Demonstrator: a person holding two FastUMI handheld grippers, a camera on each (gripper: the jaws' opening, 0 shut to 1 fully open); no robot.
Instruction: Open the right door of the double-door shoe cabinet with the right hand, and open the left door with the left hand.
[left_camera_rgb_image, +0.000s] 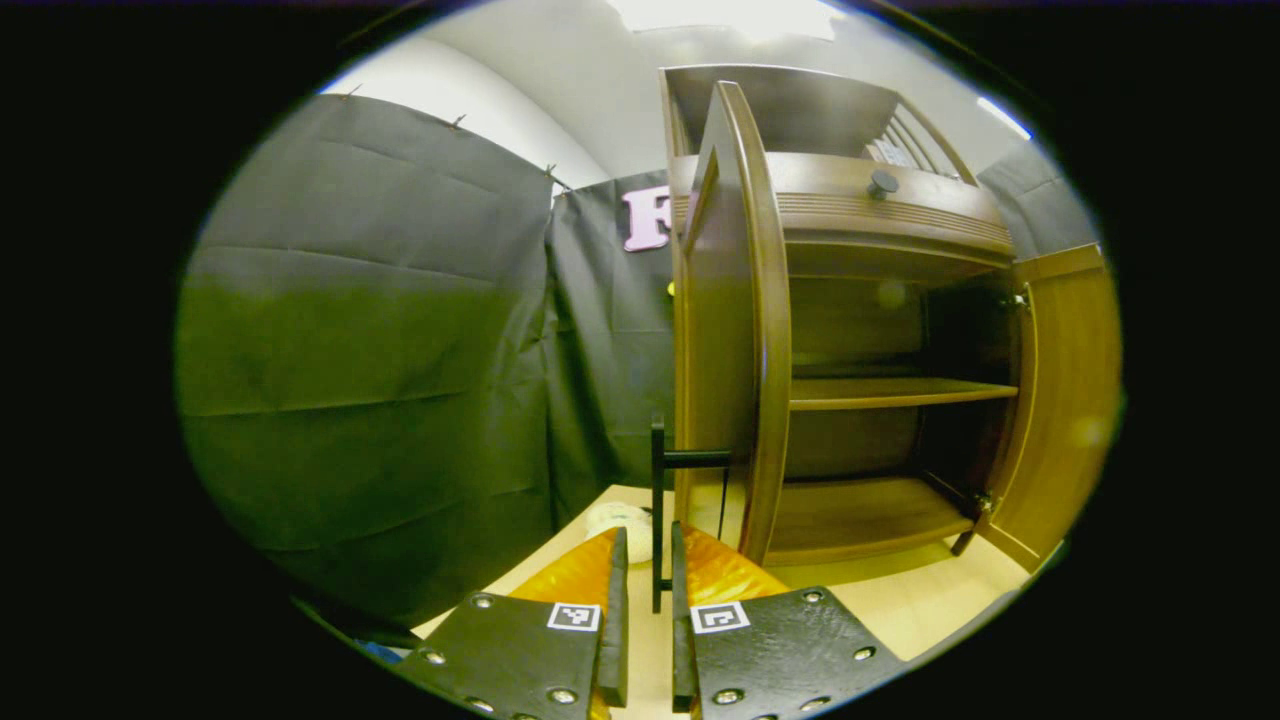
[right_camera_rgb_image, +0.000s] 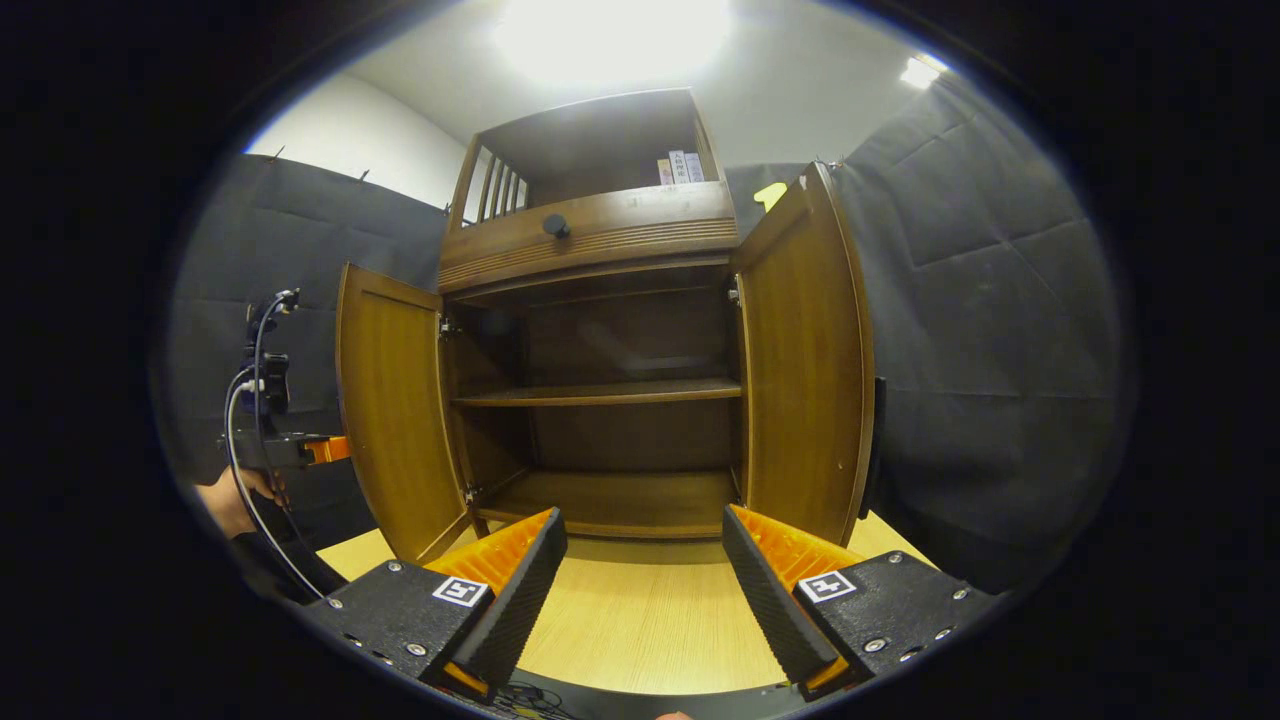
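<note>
Nearly closed, our left gripper fingers are flanking the upright black bar handle of the brown wooden left door, apparently without pressing. Our right gripper is hanging wide open, empty, facing the open right door.

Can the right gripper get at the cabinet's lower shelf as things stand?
Probably yes. Both doors, the left door and the right door, stand swung wide, and the right gripper, jaws open, faces the lower shelf over bare table, with nothing between.
</note>
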